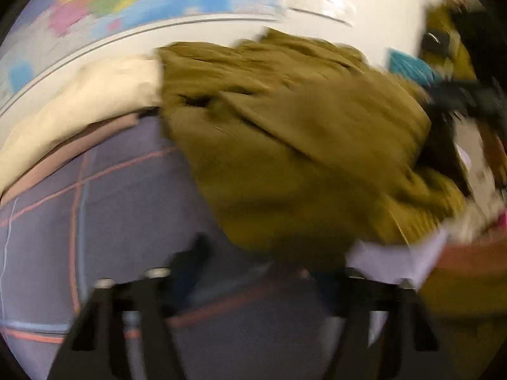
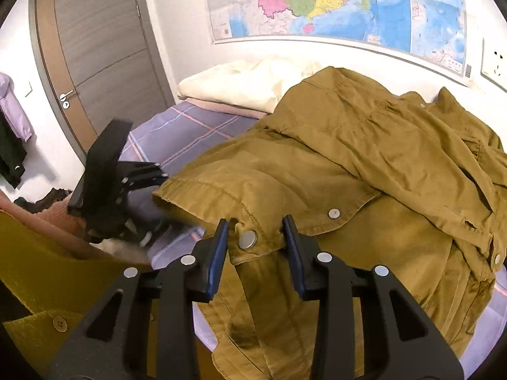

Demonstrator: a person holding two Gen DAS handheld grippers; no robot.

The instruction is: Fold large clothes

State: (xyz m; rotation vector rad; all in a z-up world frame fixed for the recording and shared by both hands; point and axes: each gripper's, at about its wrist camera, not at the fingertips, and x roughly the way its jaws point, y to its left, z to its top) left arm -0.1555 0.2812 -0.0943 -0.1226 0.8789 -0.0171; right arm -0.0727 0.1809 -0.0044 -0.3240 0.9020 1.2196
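Observation:
An olive-brown jacket (image 2: 364,171) with metal snap buttons lies crumpled on the purple plaid bed sheet (image 2: 196,126). My right gripper (image 2: 256,231) is open; its blue-padded fingers (image 2: 218,253) straddle a snap-button corner of the jacket's hem, apart from the cloth on both sides. My left gripper (image 2: 133,186) appears in the right wrist view at the jacket's left edge, low over the sheet. The left wrist view is blurred: the jacket (image 1: 301,145) fills its middle, and the left gripper (image 1: 256,285) has its jaws wide apart near the jacket's near edge with nothing clearly held.
A cream pillow (image 2: 240,85) lies at the bed's far end by the wall. A coloured map (image 2: 336,3) hangs above. A grey door (image 2: 104,47) stands at left. A person's mustard sleeve (image 2: 47,272) is at lower left.

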